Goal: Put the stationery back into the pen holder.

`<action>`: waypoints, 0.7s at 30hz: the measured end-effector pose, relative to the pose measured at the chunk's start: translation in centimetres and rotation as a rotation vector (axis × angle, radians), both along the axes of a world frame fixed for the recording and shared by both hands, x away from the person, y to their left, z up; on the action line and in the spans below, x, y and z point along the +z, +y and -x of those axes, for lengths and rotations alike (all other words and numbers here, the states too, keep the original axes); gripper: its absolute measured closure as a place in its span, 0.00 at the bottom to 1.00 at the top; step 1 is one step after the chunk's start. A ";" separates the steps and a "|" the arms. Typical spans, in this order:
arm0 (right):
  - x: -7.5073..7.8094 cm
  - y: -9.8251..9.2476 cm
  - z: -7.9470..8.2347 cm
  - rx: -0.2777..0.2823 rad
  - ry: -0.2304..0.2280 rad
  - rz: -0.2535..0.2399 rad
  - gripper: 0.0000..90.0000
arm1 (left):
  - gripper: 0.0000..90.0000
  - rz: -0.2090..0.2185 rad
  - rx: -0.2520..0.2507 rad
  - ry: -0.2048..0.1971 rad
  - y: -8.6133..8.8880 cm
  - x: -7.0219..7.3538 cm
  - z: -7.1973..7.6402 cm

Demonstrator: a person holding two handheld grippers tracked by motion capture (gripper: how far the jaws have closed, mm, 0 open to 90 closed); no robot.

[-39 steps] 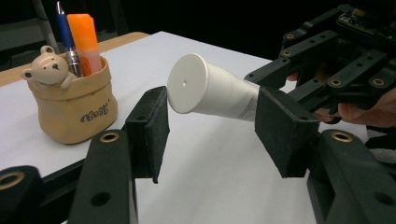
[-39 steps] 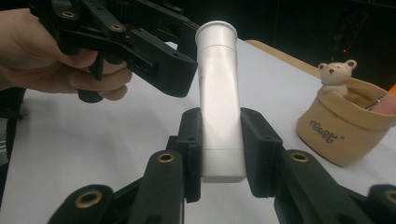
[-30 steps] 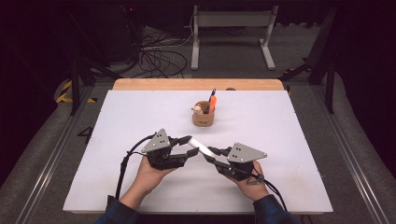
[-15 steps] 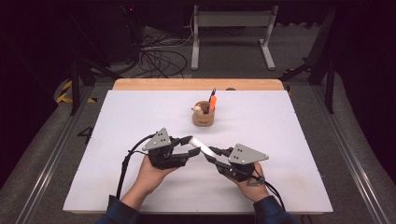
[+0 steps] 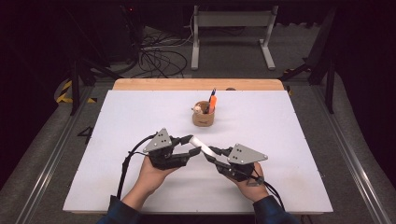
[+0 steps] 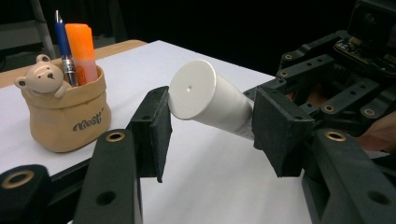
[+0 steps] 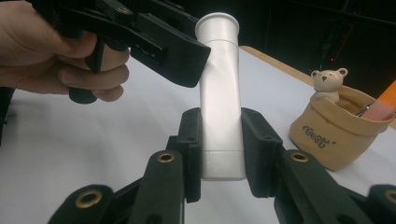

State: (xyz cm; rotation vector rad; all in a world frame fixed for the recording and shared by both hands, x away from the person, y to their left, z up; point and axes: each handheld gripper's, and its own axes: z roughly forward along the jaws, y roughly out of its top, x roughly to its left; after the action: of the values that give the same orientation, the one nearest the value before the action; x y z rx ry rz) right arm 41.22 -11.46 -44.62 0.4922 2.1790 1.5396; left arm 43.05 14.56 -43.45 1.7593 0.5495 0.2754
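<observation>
Holding steady above the white desk (image 5: 116, 140), the left hand-held gripper (image 5: 190, 145) sits at the left of the high view, gripped by the person's left hand (image 5: 152, 175). Its jaws bracket the cap end of a white tube (image 6: 212, 100); in the left gripper view one pad touches the cap's edge while the other pad stands just beside the tube's body, and whether that one presses on it cannot be told. The tube (image 5: 201, 143) spans the gap between the two grippers, lifted off the desk. Further right, the right hand-held gripper (image 7: 222, 154) pinches the tube's flat tail end firmly between both pads. Beyond them, toward the far edge, stands a tan bear-faced pen holder (image 5: 203, 115) with an orange marker (image 5: 212, 102) and a blue pen (image 6: 63, 37) inside.
</observation>
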 end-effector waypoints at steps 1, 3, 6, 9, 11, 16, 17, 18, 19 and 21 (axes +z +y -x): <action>0.0 0.0 0.0 -0.001 0.000 0.002 0.80 | 0.54 0.002 0.001 0.000 0.0 0.0 0.0; -0.1 0.1 0.0 -0.001 -0.001 0.000 0.80 | 0.54 0.003 0.002 -0.001 0.0 0.1 0.1; -0.1 0.2 0.0 -0.006 -0.003 0.003 0.80 | 0.55 0.015 0.005 -0.004 -0.1 0.2 0.2; -0.2 0.3 0.1 -0.015 0.000 0.007 0.80 | 0.55 0.016 0.009 -0.011 -0.2 0.2 0.2; -0.3 0.4 0.1 -0.022 0.002 0.014 0.80 | 0.56 0.012 0.012 -0.012 -0.2 0.2 0.2; -0.7 0.8 0.0 -0.041 0.015 0.026 0.80 | 0.58 0.015 0.027 -0.017 -0.4 0.1 0.1; -0.8 0.9 0.0 -0.046 0.014 0.024 0.80 | 0.59 0.019 0.029 -0.022 -0.4 0.1 0.1; -0.9 1.0 0.0 -0.050 0.016 0.023 0.80 | 0.60 0.022 0.030 -0.018 -0.5 0.2 0.2; -0.9 1.1 0.0 -0.052 0.020 0.023 0.80 | 0.60 0.020 0.031 -0.025 -0.5 0.2 0.2; -0.9 1.2 0.0 -0.056 0.022 0.025 0.80 | 0.61 0.022 0.035 -0.034 -0.6 0.2 0.2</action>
State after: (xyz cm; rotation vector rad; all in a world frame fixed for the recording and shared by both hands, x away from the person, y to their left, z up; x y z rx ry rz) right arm 41.23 -10.29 -45.56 0.5597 2.1790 1.4831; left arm 42.84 13.97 -43.26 1.7220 0.5570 0.3221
